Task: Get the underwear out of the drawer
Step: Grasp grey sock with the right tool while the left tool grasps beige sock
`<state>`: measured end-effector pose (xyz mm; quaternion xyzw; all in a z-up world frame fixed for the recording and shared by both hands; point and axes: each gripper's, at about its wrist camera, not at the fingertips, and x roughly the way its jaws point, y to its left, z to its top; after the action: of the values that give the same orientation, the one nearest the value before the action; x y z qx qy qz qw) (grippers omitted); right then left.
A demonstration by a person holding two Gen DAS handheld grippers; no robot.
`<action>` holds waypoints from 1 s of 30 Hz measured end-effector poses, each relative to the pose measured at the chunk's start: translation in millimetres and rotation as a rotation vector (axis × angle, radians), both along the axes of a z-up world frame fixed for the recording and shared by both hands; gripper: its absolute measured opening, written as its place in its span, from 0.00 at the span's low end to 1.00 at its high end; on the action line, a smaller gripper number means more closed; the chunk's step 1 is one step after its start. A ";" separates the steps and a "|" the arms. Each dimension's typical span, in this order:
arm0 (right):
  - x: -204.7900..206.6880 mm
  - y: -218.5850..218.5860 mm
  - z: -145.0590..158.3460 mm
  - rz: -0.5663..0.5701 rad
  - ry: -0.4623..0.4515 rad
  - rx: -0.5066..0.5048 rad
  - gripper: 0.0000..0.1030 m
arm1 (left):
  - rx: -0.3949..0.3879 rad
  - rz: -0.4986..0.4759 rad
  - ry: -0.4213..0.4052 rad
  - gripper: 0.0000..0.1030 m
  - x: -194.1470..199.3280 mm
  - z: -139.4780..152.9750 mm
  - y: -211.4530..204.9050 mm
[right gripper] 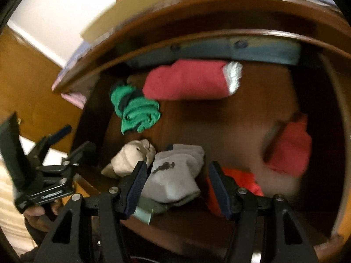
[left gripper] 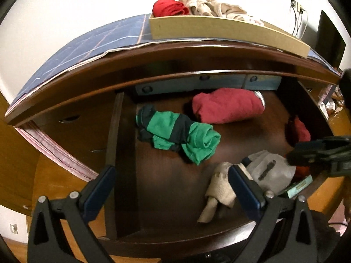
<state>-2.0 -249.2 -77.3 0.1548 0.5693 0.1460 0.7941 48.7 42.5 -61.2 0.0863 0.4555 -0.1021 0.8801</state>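
The wooden drawer (left gripper: 166, 197) stands pulled out. On its floor lie a rolled green and dark underwear (left gripper: 177, 135), a folded dark-red garment (left gripper: 228, 105), a beige sock (left gripper: 219, 188) and a grey sock (left gripper: 269, 171). My left gripper (left gripper: 171, 175) hovers open over the drawer's front left part, with nothing between its fingers. In the blurred right wrist view, my right gripper (right gripper: 177, 175) is open just above the grey sock (right gripper: 175, 175). That sock shows between the jaws, and the right pad stands apart from it. The green underwear (right gripper: 136, 111) lies farther back on the left.
A small red piece (right gripper: 289, 149) and an orange one (right gripper: 243, 179) lie at the drawer's right side. A teal box (left gripper: 300, 186) sits by the front wall. On the dresser top, a shallow tray (left gripper: 219, 28) holds red and beige clothes on a blue checked cloth (left gripper: 98, 41).
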 end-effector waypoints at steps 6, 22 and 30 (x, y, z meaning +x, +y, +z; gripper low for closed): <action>19.7 14.9 -26.4 0.024 0.102 -0.030 0.59 | -0.009 -0.019 0.014 0.99 0.5 2.4 6.4; 19.8 44.7 -50.5 0.150 0.227 0.083 0.18 | -0.009 -0.105 0.055 0.99 1.6 -1.3 -0.4; -1.2 11.2 -17.4 -0.014 0.015 0.139 0.16 | 0.006 -0.154 0.074 0.99 0.6 -6.1 -12.4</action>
<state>-3.2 -238.1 -94.7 0.2148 0.5624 0.1784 0.7783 49.3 30.1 -67.3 0.1200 0.4799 -0.1711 0.8521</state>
